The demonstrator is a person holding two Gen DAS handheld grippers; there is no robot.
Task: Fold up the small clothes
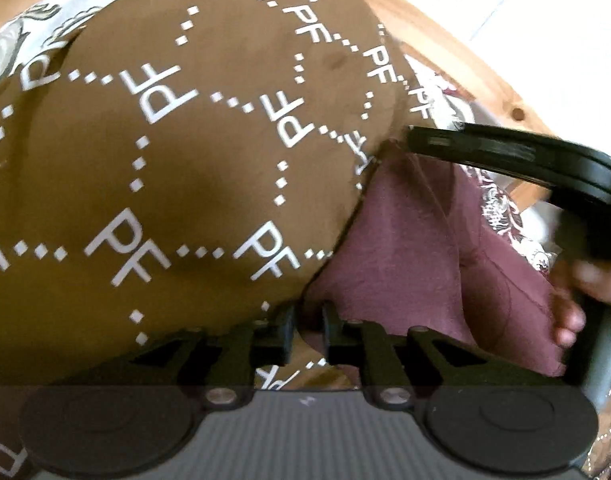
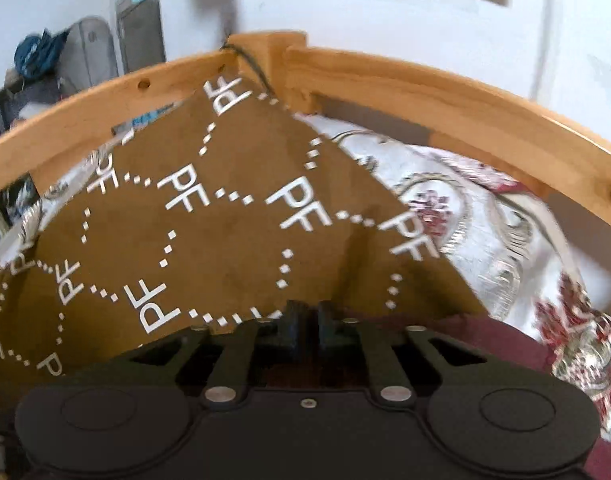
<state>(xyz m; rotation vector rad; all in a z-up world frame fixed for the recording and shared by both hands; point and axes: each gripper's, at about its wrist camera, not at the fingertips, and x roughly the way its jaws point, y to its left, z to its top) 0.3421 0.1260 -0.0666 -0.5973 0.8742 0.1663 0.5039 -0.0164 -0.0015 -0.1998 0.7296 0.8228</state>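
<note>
A brown garment printed with white "PF" letters and dotted lines [image 1: 145, 152] fills the left wrist view; it also spreads across the right wrist view [image 2: 209, 232]. My left gripper [image 1: 308, 330] is shut on the brown garment's edge, beside a maroon garment [image 1: 417, 248]. My right gripper [image 2: 308, 326] is shut on the brown garment's lower edge and holds it up over the bed; the maroon garment [image 2: 445, 330] lies just behind it. The right gripper's body [image 1: 517, 160] and the hand holding it show at the right of the left wrist view.
A floral white and maroon bedcover [image 2: 485, 216] lies under the clothes. A wooden bed frame [image 2: 405, 80] curves along the far side, with a white wall [image 2: 385, 16] behind. Clutter and a grey cabinet [image 2: 139, 32] stand at the far left.
</note>
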